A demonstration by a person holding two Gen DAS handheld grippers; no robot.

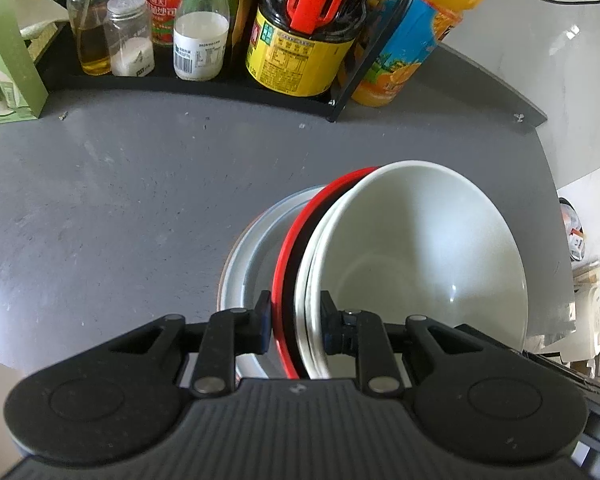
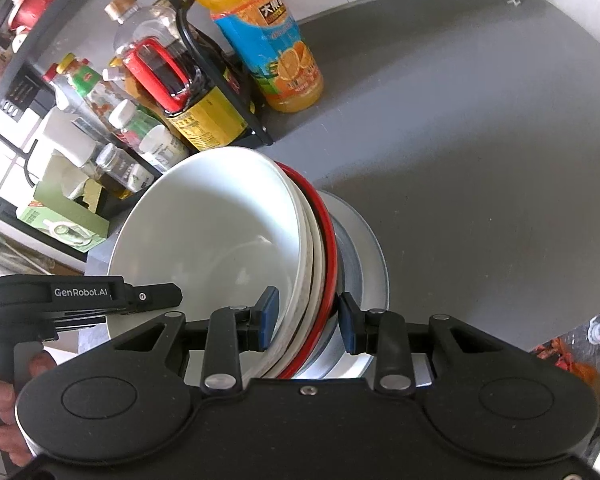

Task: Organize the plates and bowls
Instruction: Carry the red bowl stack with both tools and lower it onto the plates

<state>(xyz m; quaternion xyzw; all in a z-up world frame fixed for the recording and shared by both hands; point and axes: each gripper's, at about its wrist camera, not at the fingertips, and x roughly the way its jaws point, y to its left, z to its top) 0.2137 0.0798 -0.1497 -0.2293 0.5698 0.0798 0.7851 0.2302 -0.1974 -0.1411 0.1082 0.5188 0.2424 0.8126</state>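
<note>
Two grippers grip one nested stack of dishes from opposite sides, above the grey table (image 1: pixel 100 200). From the left wrist view, the left gripper (image 1: pixel 296 326) is clamped on the near edge of the stack: one blue pad sits outside the red-rimmed bowl (image 1: pixel 286 248) and the other pad sits inside the white bowl (image 1: pixel 416 248), with the rims pinched between them. From the right wrist view, the right gripper (image 2: pixel 309 320) straddles the opposite edge in the same way, its left pad inside the white bowl (image 2: pixel 212 240) and its right pad outside the red-rimmed bowl (image 2: pixel 329 240); the right pad seems to stand slightly off the rim, so whether it is really clenched is hard to tell. The stack is tilted, leaning over a pale grey plate (image 1: pixel 256 240) that lies flat on the table beneath it. At the back of the table a black rack (image 1: pixel 204 80) holds condiment bottles, with a dark soy sauce bottle (image 1: pixel 300 48) at its end and an orange juice bottle (image 2: pixel 260 40) just beside it. A hand (image 2: pixel 4 400) shows at the lower left of the right wrist view
</note>
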